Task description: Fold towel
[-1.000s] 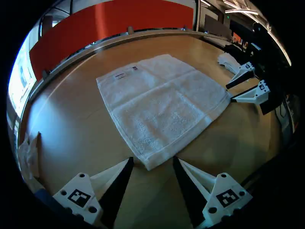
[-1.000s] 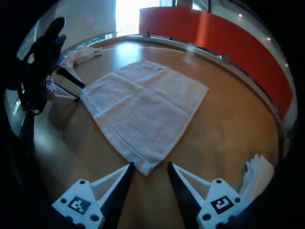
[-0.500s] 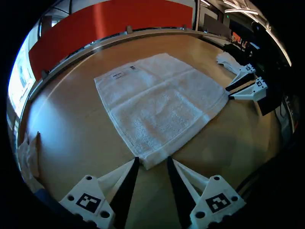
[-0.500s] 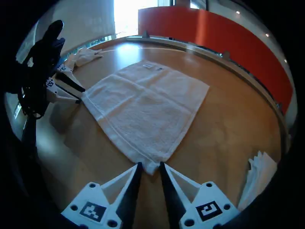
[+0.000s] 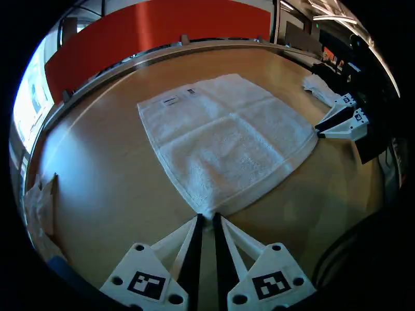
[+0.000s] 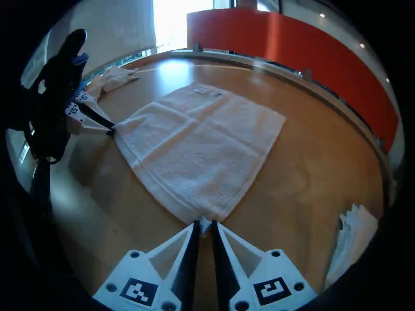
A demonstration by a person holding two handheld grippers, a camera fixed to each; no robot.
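Wooden table (image 5: 104,171): wide, runs ahead of both grippers. White towel (image 5: 228,140): flat on it, spread straight ahead of left gripper (image 5: 207,220), lying diamond-wise, nearest corner at fingertips. Left gripper: fingers pressed together on that corner. Right gripper (image 6: 205,225): pinching adjacent corner, small tuft between tips. Shared towel edge spans gripper to gripper. Opposite edge lies forward of both, the likely fold direction. Neither hand nearer.

Left gripper (image 5: 207,217) low, jaws clamped on towel (image 5: 228,140) corner; right gripper (image 6: 205,224) likewise.
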